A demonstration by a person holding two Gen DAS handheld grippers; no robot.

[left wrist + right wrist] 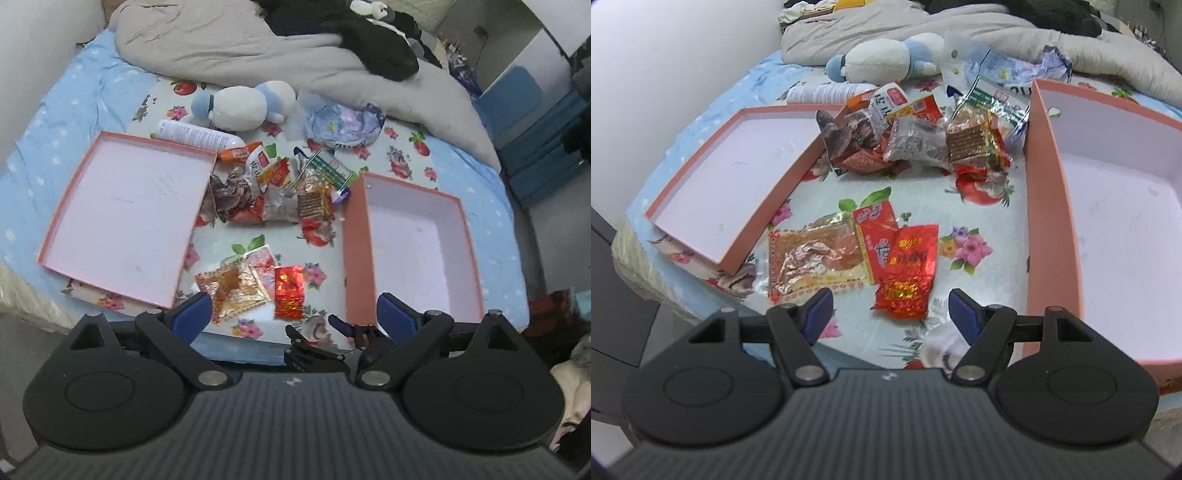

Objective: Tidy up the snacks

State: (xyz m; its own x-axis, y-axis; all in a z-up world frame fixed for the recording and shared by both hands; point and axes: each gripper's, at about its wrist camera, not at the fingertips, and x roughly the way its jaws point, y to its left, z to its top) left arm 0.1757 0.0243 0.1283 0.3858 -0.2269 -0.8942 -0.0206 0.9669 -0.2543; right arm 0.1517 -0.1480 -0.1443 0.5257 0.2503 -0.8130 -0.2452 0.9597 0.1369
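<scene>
A pile of snack packets [273,188] [916,136] lies on a floral mat between two pink boxes. The shallow lid [125,214] [731,177] is on the left, the deeper box [417,243] [1115,206] on the right; both hold nothing. Nearer me lie a clear orange packet [232,288] [812,254] and a red foil packet [290,291] [908,273]. My left gripper [295,314] is open, empty, above the near packets. My right gripper [890,306] is open, empty, just short of the red foil packet; its tips show in the left wrist view [321,332].
A white and blue plush toy [240,103] [886,55], a white tube [195,134] and a crumpled plastic bag [340,122] [1012,70] lie behind the pile. A grey duvet [236,44] covers the far bed. The bed's near edge [243,350] is just below the grippers.
</scene>
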